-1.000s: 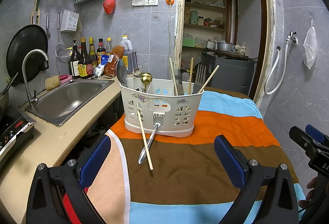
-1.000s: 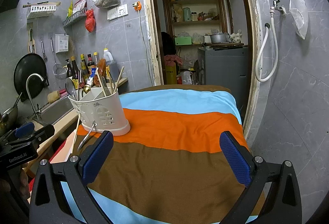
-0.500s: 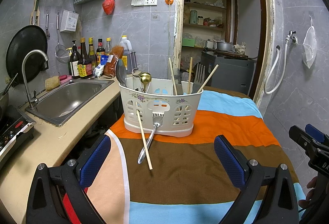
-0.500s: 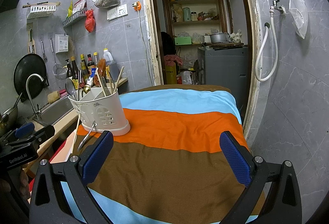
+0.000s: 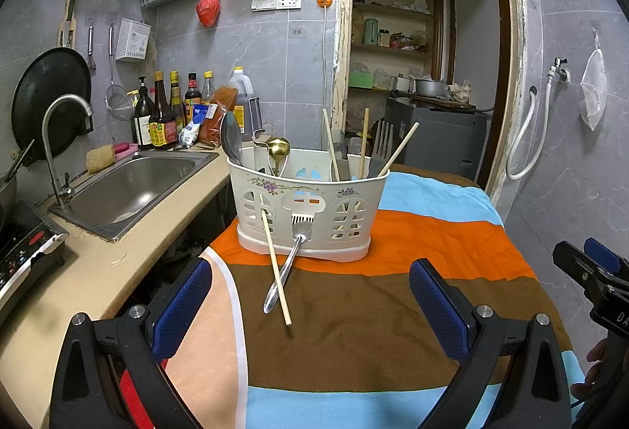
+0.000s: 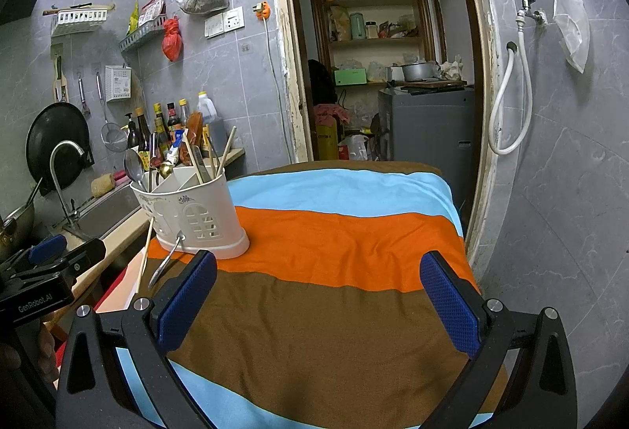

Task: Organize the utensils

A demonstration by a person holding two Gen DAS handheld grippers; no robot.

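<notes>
A: Striped cloth (image 5: 354, 326) over the table, probably to stop things sliding. White caddy (image 5: 310, 208) at far left, near the sink (image 5: 129, 189), already stocked with spoons and chopsticks.

B: Still loose though: fork (image 5: 289, 264) and chopstick (image 5: 275, 264) poking out through the front slots, tips resting on the cloth.

A: Left gripper (image 5: 310, 307) spread wide, empty, aimed right at them. Right gripper (image 6: 318, 303) also spread, empty, off over bare cloth.

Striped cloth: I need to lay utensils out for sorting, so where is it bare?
The striped cloth is bare right of the caddy, out to its right edge, and across the brown band between the grippers. Crowded: just in front of the caddy, where a chopstick and a metal utensil stick out.
</notes>
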